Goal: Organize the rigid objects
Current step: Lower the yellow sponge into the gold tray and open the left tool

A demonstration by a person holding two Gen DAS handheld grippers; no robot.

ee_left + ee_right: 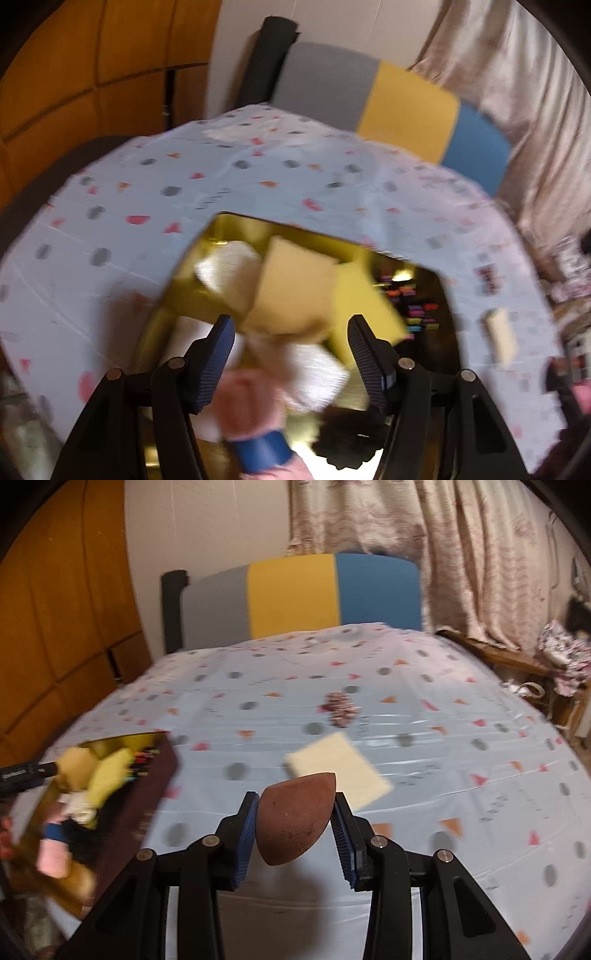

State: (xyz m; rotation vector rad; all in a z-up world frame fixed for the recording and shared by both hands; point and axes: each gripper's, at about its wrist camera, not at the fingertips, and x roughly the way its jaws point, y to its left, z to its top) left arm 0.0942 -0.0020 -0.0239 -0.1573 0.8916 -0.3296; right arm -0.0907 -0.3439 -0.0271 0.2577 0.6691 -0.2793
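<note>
Right gripper [295, 823] jaws clamp a matte brown teardrop sponge [293, 821]; left gripper [291, 350] jaws wide

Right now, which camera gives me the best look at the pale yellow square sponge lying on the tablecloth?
The right wrist view: the pale yellow sponge lies flat ahead of the right gripper, mostly unobstructed. The left wrist view shows it only small and blurred near the right edge.
</note>
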